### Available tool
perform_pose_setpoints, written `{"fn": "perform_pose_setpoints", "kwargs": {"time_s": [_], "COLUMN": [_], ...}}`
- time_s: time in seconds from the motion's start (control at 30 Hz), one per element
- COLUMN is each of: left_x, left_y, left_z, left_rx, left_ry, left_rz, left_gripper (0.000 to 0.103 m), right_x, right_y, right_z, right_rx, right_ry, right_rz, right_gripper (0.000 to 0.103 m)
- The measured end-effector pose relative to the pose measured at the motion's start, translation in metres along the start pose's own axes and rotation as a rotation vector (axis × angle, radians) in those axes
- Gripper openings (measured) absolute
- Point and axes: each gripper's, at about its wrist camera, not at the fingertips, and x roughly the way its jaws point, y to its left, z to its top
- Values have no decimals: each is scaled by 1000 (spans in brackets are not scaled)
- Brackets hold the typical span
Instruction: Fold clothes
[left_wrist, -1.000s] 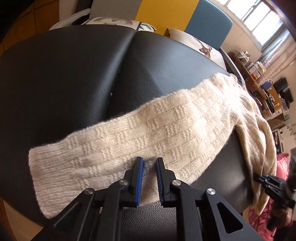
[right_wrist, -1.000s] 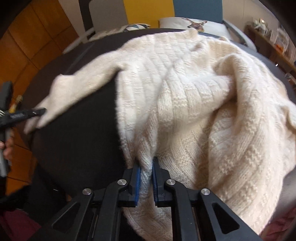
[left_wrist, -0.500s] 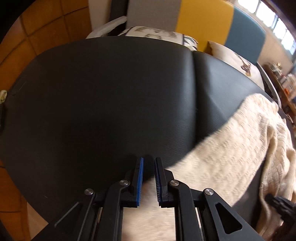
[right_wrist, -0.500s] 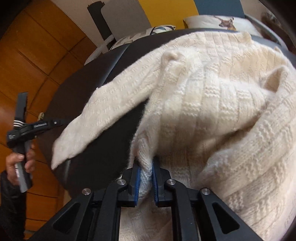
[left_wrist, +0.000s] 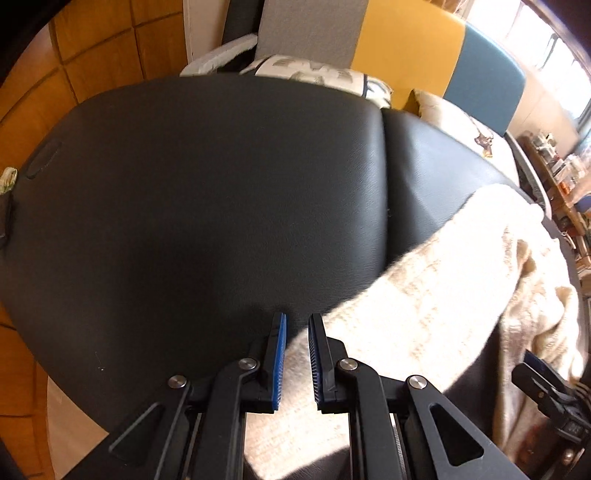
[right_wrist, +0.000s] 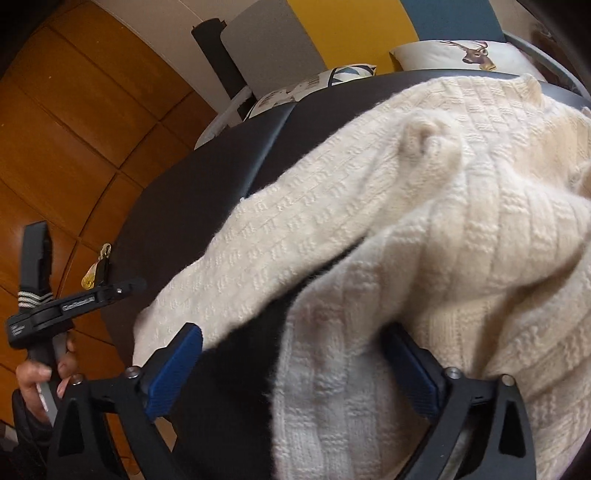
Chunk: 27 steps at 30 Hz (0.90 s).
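A cream knit sweater (right_wrist: 461, 229) lies on the black padded table (left_wrist: 207, 206). Its body bunches at the right and one sleeve (right_wrist: 266, 251) stretches out to the left. My left gripper (left_wrist: 297, 332) is shut on the sweater sleeve (left_wrist: 417, 306), which runs between the blue pads and under the fingers. That gripper also shows at the left of the right wrist view, held by a hand (right_wrist: 33, 373). My right gripper (right_wrist: 293, 369) stands wide open over the sweater's near edge, fabric lying loose between its fingers (right_wrist: 177, 365). It appears as the other gripper (left_wrist: 554, 391) in the left wrist view.
Patterned cushions (left_wrist: 317, 74) and a deer-print pillow (right_wrist: 465, 55) sit behind the table, with yellow and blue chair backs (left_wrist: 406, 48) beyond. A wooden wall (right_wrist: 81, 122) stands to the left. Cluttered shelves (left_wrist: 561, 170) are at the far right.
My right gripper has opened and let go of the sweater's edge. The left gripper has kept its hold on the sleeve and swung left, so the sleeve now lies to its right.
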Motion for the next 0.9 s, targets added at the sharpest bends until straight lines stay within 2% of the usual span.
{"fn": "perform_pose_setpoints", "kwargs": {"time_s": [0.07,0.1,0.13,0.17,0.2,0.27,0.37,0.53,0.63,0.73,0.77,0.8,0.87,0.9], "left_x": [-18,-26,-35,-41,-47,-50,-31,-10,2,12,15,18,25,28], "left_y": [-9,-16,-23,-31,-38,-52,-93,-141,-161,-166,-167,-169,-173,-176], "left_z": [-4,-7,-11,-15,-20,-28,-20,-31,-42,-48,-48,-49,-53,-54], "left_rx": [23,42,62,84,105,140,158,169,153,143,143,142,144,144], "left_ry": [-34,-48,-62,-69,-74,-62,-26,61,113,144,156,169,188,194], "left_rz": [-45,-76,-108,-132,-155,-200,-242,-354,-403,-424,-425,-428,-428,-427], "left_gripper": [13,13,13,13,13,13,13,13,13,13,13,13,13,13], "right_x": [3,-1,-8,-14,-21,-34,-58,-124,-161,-167,-172,-178,-175,-170], "right_y": [5,6,4,2,0,-3,-8,-26,-57,-78,-86,-95,-110,-116], "right_z": [3,3,3,3,2,2,0,-12,-23,-28,-29,-30,-29,-29], "right_rx": [-21,-31,-32,-33,-35,-37,-48,-144,-81,-34,-24,-12,14,19], "right_ry": [24,27,19,10,2,-15,-47,-126,-147,-153,-143,-132,-100,-87], "right_rz": [-32,-43,-43,-43,-43,-44,-46,-209,-198,-289,-323,-354,-435,-486], "right_gripper": [101,95,88,72,65,63,63,63,61,56,47,29,24,11]}}
